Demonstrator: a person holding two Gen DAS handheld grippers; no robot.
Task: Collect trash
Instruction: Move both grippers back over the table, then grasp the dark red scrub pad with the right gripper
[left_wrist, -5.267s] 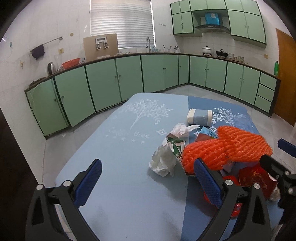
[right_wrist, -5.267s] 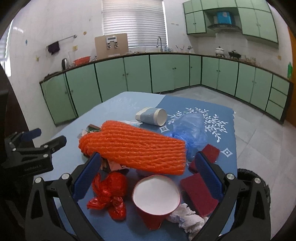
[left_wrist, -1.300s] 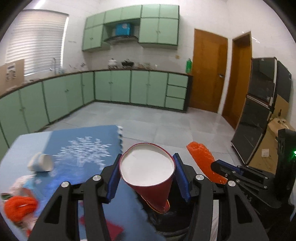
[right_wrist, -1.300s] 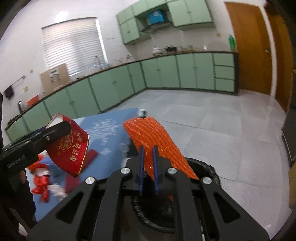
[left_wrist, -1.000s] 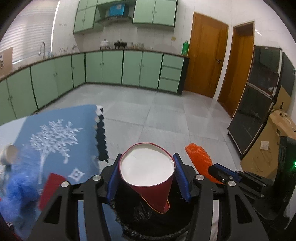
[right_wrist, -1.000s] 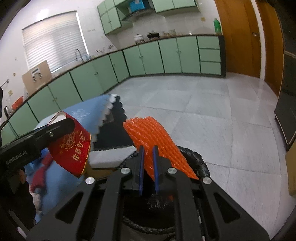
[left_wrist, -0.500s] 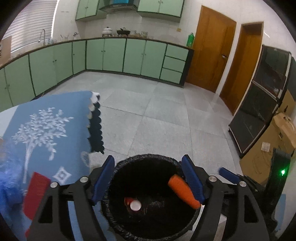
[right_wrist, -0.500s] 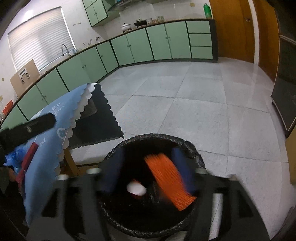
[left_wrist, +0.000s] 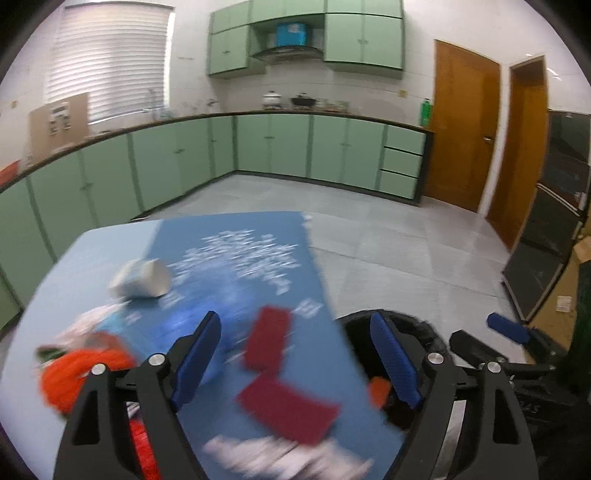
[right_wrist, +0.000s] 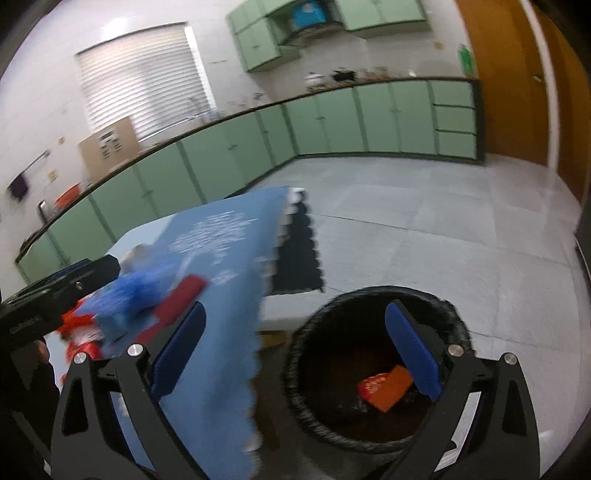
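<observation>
A black-lined trash bin (right_wrist: 303, 406) stands on the floor beside the table, with the orange foam net (right_wrist: 386, 387) lying inside it. My right gripper (right_wrist: 295, 352) hangs over the bin's near rim, jaws opening, nothing between them. My left gripper (left_wrist: 297, 360) is over the table's corner, jaws opening and empty. On the blue tablecloth (left_wrist: 236, 258) lie two dark red sponges (left_wrist: 267, 338), a tipped white cup (left_wrist: 140, 278), another orange net (left_wrist: 85, 373), white tissue (left_wrist: 280, 458) and a blue plastic bag (right_wrist: 136, 291). The bin's rim (left_wrist: 391, 319) shows right of the table.
Green cabinets (left_wrist: 273, 147) line the far walls. Wooden doors (left_wrist: 465, 129) stand at the right, with a black appliance (left_wrist: 546, 240) and a cardboard box (left_wrist: 569, 306) beside them. Grey tiled floor (right_wrist: 424, 229) spreads beyond the bin.
The red paper cup and the orange net dropped out of the grippers into the bin. Both grippers opened wide, then swung left and up from over the bin to the table.
</observation>
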